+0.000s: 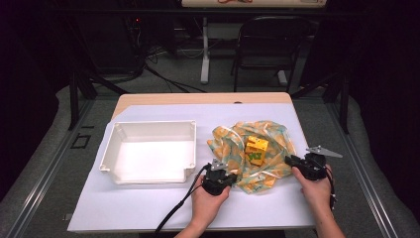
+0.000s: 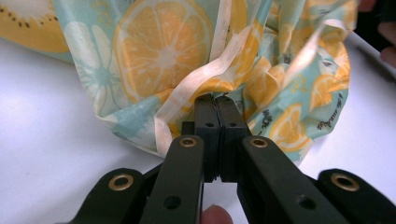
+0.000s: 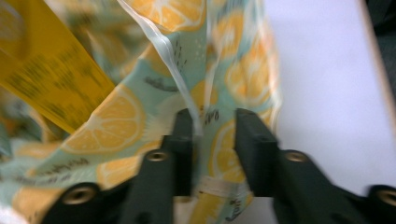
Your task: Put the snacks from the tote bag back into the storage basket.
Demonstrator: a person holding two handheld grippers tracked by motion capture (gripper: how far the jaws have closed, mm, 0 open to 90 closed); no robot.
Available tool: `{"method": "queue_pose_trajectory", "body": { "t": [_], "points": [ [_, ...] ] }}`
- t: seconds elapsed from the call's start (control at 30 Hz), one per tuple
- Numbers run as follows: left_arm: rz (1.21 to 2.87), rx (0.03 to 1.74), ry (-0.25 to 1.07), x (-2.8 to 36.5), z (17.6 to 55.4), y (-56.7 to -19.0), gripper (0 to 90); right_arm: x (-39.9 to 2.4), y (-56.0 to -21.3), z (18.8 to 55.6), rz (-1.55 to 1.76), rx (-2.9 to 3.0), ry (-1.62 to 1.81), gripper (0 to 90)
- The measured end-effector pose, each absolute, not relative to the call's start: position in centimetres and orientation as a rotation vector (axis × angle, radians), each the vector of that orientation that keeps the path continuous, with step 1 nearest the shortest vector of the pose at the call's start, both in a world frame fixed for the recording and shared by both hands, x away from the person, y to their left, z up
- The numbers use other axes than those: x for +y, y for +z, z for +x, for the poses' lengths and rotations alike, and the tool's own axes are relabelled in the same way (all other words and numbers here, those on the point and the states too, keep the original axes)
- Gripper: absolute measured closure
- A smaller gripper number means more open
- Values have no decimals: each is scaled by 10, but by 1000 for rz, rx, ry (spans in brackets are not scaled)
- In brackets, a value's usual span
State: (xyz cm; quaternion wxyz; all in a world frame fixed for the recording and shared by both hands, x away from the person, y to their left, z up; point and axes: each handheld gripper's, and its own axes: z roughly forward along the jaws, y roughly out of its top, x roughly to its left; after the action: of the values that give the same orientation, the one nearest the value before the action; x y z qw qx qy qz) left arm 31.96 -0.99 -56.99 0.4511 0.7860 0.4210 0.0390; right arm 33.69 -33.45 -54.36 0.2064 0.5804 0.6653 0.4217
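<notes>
Citrus-print cloth bag (image 1: 257, 153), crumpled on white sheet at table's right-centre, just right of white tray (image 1: 148, 151). Thin, soft, floppy fabric w/ pale trim band along edge; prob. very light, no stiffness, likely to sag and fold wherever unsupported. Looks a bit slick, so prob. slips from a shallow pinch. Best hold: doubled trim edge, where fabric is thickest, taken from two sides to keep mouth spread. Not fragile.

Yellow box (image 1: 256, 149) w/ green print sitting in middle of cloth, upright-ish, corner tilted. Cardboard by look; stiffer than the cloth, prob. light, could tip if the fabric gets lifted unevenly.

Left gripper (image 2: 216, 105) at near-left edge of cloth, jaws pressed together, pinching trim band and a fold of fabric. Right gripper (image 3: 212, 122) at near-right edge, jaws spread apart w/ cloth and trim strip lying between them, not clamped yet; view blurred.

Count: 1 cloth bag, 1 yellow box, 1 white tray (nothing inside), 2 grippers, 2 hands. Beyond table: 1 folding chair (image 1: 267, 44), cables on floor.
</notes>
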Motion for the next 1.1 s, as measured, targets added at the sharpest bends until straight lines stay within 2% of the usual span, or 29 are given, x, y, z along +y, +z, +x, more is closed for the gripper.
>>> {"method": "queue_pose_trajectory", "body": {
  "t": [0.03,0.07,0.13,0.37,0.6,1.1],
  "points": [
    [1945,1034,115,-11,318,-569,890,-335,-531,331,1546,1812,1237,535],
    [1954,1026,126,-11,317,-569,890,-335,-531,331,1546,1812,1237,535],
    [1952,1019,141,-12,316,-568,889,-336,-521,326,1488,1818,1261,463],
    [1953,1020,128,-10,316,-568,890,-319,-491,313,1282,1854,1358,363],
    [1959,1016,133,-11,316,-568,890,-299,-482,316,1167,1919,1399,325],
    [1952,1018,123,-10,317,-569,894,-268,-494,350,1079,2079,1379,262]
  ]
}}
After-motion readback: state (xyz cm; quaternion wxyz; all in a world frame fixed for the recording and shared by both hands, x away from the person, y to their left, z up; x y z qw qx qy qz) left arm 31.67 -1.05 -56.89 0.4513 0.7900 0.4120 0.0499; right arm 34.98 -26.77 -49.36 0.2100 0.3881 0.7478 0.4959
